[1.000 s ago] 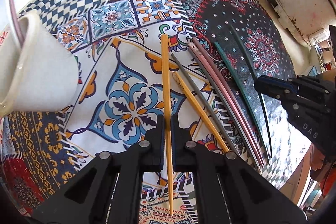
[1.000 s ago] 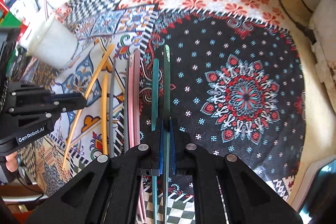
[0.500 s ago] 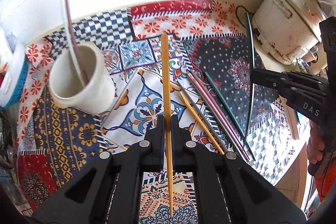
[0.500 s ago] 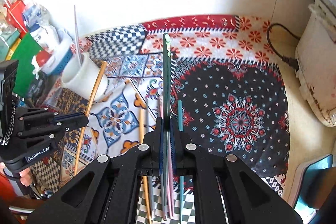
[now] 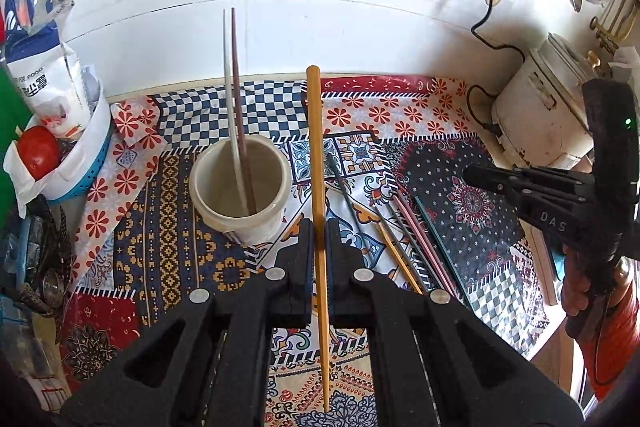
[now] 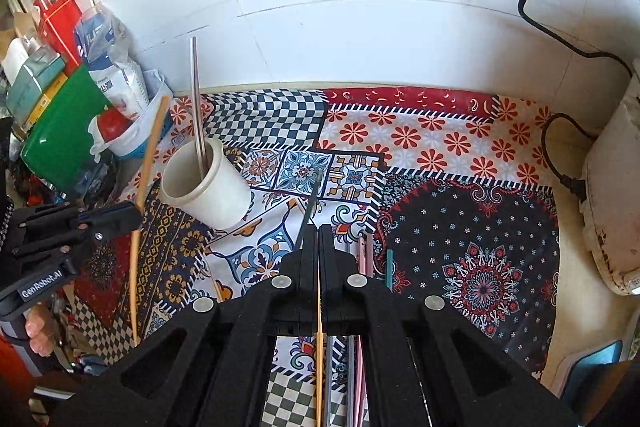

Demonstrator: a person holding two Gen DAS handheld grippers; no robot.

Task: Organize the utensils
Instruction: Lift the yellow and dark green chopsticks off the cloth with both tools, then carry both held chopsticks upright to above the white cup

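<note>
My left gripper (image 5: 318,231) is shut on an orange chopstick (image 5: 316,147) and holds it in the air just right of the white cup (image 5: 256,227). Two chopsticks, one white and one brown, stand in that cup. My right gripper (image 6: 319,231) hovers over the patterned cloth, its jaws closing with nothing between them. A dark chopstick (image 6: 308,207) lies slanted on the cloth just ahead of its tips. Several more chopsticks (image 5: 412,223), orange, grey, pink and teal, lie side by side right of the cup. The right wrist view shows the left gripper (image 6: 128,215) with its orange chopstick (image 6: 148,155) beside the cup (image 6: 216,195).
A white rice cooker (image 5: 540,115) with its black cord (image 6: 560,147) stands at the right edge. A basket (image 5: 72,163) with a tomato and food bags, plus a green box (image 6: 60,131), crowds the left. A white tiled wall rises behind the cloth.
Both grippers have risen and tipped up, bringing the wall into view. The orange chopstick came up with the left gripper beside the cup. The dark green chopstick has left the right gripper's jaws.
</note>
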